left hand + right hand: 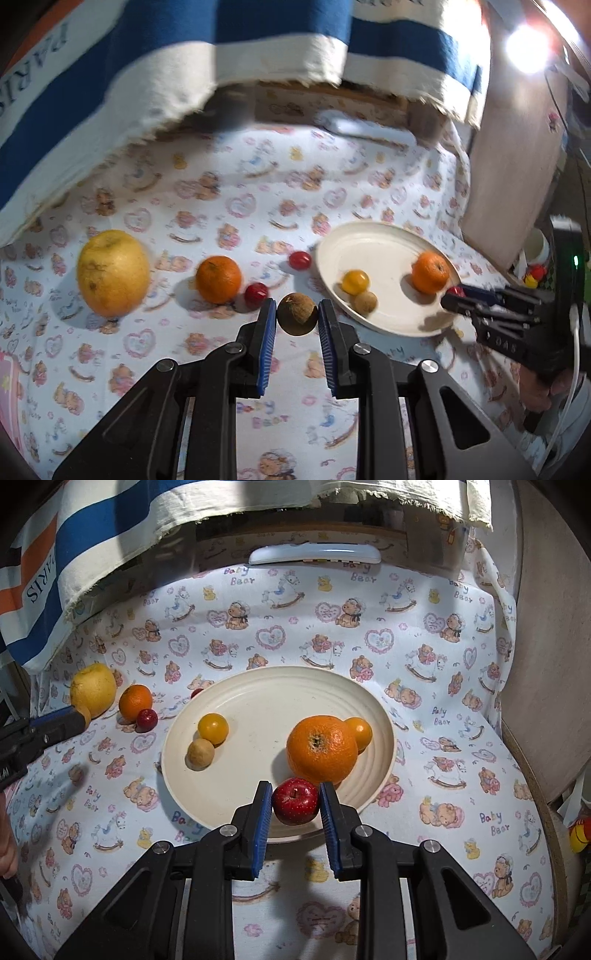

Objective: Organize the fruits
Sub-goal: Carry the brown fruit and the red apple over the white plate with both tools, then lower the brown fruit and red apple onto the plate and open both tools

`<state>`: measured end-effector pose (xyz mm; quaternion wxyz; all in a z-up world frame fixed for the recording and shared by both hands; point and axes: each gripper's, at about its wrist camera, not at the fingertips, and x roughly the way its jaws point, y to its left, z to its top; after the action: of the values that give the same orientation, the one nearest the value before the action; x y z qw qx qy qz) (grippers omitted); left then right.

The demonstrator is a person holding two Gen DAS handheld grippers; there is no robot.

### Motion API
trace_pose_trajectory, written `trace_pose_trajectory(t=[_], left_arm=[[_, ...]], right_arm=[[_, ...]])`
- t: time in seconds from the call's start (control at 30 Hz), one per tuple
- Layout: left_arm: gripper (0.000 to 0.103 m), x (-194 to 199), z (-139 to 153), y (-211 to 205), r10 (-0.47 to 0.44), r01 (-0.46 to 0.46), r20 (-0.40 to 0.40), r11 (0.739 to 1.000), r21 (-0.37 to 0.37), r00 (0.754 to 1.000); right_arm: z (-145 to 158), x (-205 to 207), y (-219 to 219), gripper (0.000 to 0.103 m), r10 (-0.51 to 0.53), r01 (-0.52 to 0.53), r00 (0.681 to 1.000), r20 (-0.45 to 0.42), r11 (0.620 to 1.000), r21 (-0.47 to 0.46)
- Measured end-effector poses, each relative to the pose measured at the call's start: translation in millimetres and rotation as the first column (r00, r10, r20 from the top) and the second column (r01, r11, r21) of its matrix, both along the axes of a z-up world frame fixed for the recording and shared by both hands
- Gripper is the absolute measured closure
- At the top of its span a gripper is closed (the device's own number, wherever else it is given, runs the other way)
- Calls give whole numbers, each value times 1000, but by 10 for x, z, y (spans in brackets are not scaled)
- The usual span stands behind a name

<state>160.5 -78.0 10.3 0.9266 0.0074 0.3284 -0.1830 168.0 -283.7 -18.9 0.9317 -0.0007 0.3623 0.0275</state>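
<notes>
**Both hand-held grippers loaded, fruit heading for plate – slip and knock risks**

Blue pads of the left hand-held gripper [297, 314] are sitting either side of a small brown round fruit [297, 313], narrow, looking like they are holding it just above the patterned surface [221, 192]. Whether the fruit is fully lifted, cannot tell. Right hand-held gripper [295, 800] is clamping a small red apple-like fruit [295, 801] over the near rim of the cream plate [258, 686].

Risks, as judged:
- Round brown fruit is sitting at the pad tips only, so it is likely rolling out if the grip eases or the move jerks.
- Red fruit is hanging right at the plate rim; dropped early, it is likely bouncing off onto the surface.
- Big orange [322, 748] is lying just ahead of the right gripper; pushing forward is likely shoving it into the yellow-orange fruit [360, 732] touching behind it.
- Both grippers converging on the plate are risking a clash.

Room: ahead-left of the right gripper the plate centre is open, with a yellow fruit [213, 728] and a tan fruit [200, 754] touching at its left. Left of the left gripper are a red fruit [256, 291], an orange [218, 278] and a large yellow fruit [112, 272]; another red fruit [300, 260] is ahead. A striped cloth [92, 535] is overhanging far ahead; a board edge [546, 664] is bounding the right.
</notes>
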Motion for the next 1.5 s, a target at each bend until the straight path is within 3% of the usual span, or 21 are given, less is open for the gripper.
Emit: trace_pose_trajectory(t=[0.1, 0.37, 0.7, 1.07, 1.5], left_arm=[[81, 5, -74, -112, -44, 44, -38, 999, -1, 998], [81, 7, -103, -208, -77, 77, -37, 997, 9, 996], [81, 302, -40, -439, -121, 124, -76, 992, 33, 990], [81, 655, -210, -664, -146, 150, -203, 989, 6, 968], [81, 563, -163, -717, -133, 145, -156, 987, 70, 979]], right_arm=[[-10, 23, -50, 76, -16, 17, 1000, -9, 1000, 7], [-24, 32, -23, 76, -13, 13, 1000, -14, 1000, -14], [103, -42, -148, 75, -33, 32, 999, 13, 998, 59], [157, -77, -203, 75, -44, 41, 999, 24, 995, 88], [159, -92, -198, 75, -52, 50, 998, 29, 995, 85]])
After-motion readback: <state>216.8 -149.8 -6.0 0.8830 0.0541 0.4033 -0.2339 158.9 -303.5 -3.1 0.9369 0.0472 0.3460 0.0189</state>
